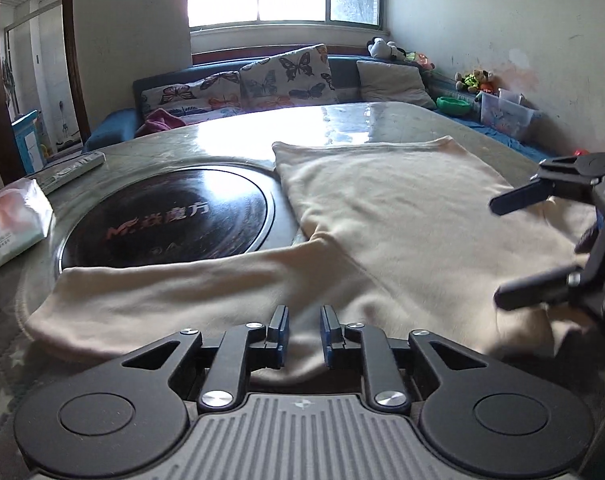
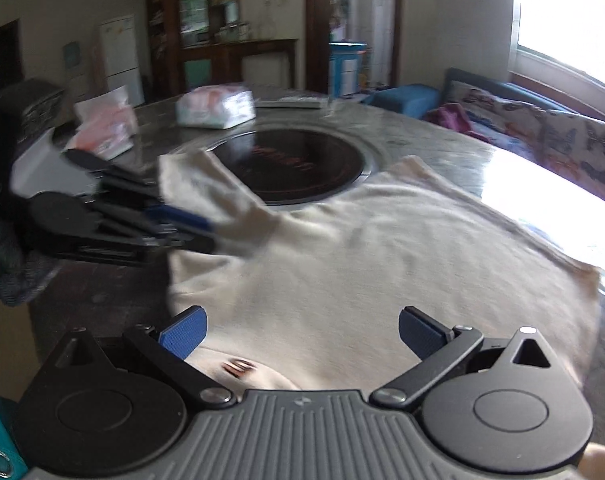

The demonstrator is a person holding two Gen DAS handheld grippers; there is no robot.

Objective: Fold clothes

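One cream long-sleeved cotton top [image 1: 382, 216] flat beside black round hob [image 1: 170, 216]; no fold done. Left tool [image 1: 304, 334] narrowly parted around sleeve; right tool [image 2: 300, 330] wide open, empty.

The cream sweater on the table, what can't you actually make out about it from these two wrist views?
- Sweater collar: in the right wrist view, blurred and partly behind the right gripper body.
- Near shoulder: in the left wrist view, covered by the left gripper.
- Whether the left gripper pinches the sleeve: motion blur in the right wrist view.
- Second sleeve: not visible in either view.
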